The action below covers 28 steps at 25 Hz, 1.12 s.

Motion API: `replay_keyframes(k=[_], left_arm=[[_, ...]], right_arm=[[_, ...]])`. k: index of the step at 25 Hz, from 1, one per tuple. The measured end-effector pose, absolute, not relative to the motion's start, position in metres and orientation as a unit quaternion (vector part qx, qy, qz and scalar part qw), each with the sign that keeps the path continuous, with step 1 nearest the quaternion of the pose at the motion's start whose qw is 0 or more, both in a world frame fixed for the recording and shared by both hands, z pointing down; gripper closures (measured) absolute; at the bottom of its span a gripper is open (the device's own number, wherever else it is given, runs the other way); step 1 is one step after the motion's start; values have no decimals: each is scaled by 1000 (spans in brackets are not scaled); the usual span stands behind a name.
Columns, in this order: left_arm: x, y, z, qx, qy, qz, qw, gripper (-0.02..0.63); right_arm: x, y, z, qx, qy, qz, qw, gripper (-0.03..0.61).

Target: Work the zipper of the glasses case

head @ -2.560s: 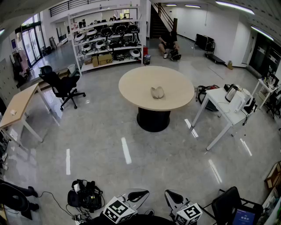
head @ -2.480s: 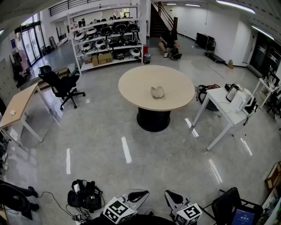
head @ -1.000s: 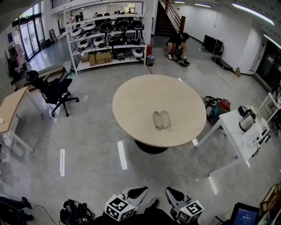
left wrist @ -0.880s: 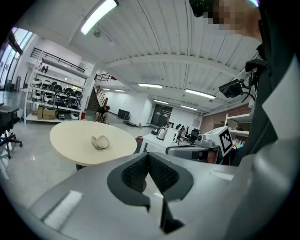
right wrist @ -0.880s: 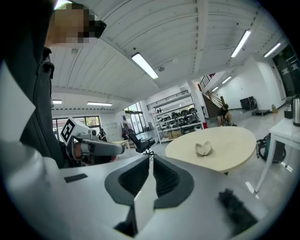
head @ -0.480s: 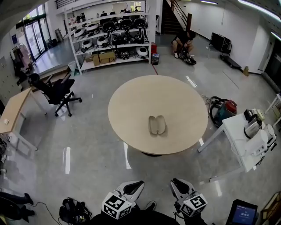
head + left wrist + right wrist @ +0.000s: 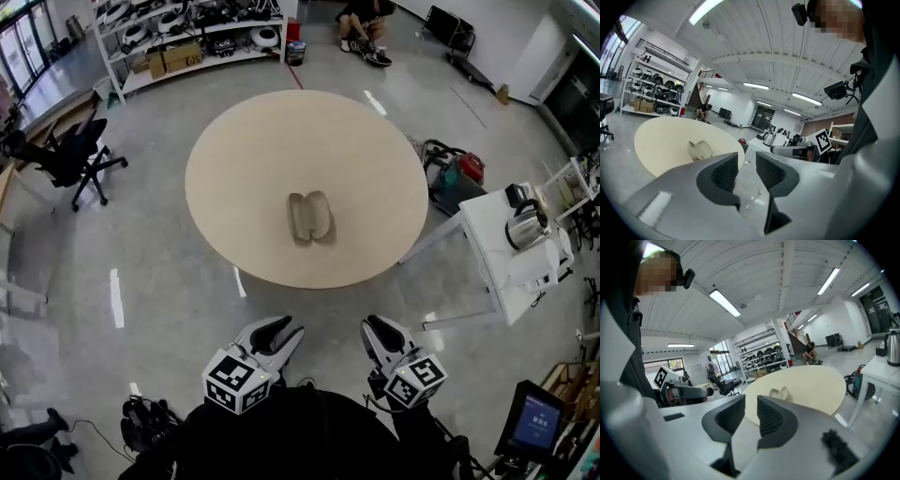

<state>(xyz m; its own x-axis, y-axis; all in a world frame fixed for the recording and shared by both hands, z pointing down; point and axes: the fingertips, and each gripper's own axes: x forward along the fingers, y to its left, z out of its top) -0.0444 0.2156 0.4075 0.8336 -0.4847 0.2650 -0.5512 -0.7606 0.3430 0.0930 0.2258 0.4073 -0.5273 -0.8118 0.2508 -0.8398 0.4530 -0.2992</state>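
Note:
The glasses case is beige and lies spread open near the middle of the round wooden table. It also shows in the left gripper view and the right gripper view, well beyond the jaws in both. My left gripper and right gripper hang side by side above the floor, short of the table's near edge. Both point toward the case. The jaws of the left gripper and of the right gripper have just been opening. Each pair stands slightly apart with nothing between.
A white side table with a kettle stands to the right. A red and teal bag lies on the floor beside the round table. An office chair is at the left, shelves at the back, a black bag near my feet.
The round table and the case have come much nearer and lower in the head view. Both grippers reach further forward, and their jaws have parted a little.

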Motion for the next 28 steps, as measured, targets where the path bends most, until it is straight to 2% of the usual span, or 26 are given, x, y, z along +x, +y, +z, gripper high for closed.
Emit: replay_keyframes(k=[7, 15, 28], left_arm=[[-63, 131, 431, 933, -238, 74, 258, 453], [-91, 58, 464, 912, -255, 89, 308, 431], [-56, -34, 512, 869, -347, 164, 311, 416]], right_arm=[[96, 150, 414, 533, -814, 225, 57, 508], [89, 89, 428, 533, -804, 253, 69, 499], [135, -40, 483, 441, -849, 275, 98, 499]])
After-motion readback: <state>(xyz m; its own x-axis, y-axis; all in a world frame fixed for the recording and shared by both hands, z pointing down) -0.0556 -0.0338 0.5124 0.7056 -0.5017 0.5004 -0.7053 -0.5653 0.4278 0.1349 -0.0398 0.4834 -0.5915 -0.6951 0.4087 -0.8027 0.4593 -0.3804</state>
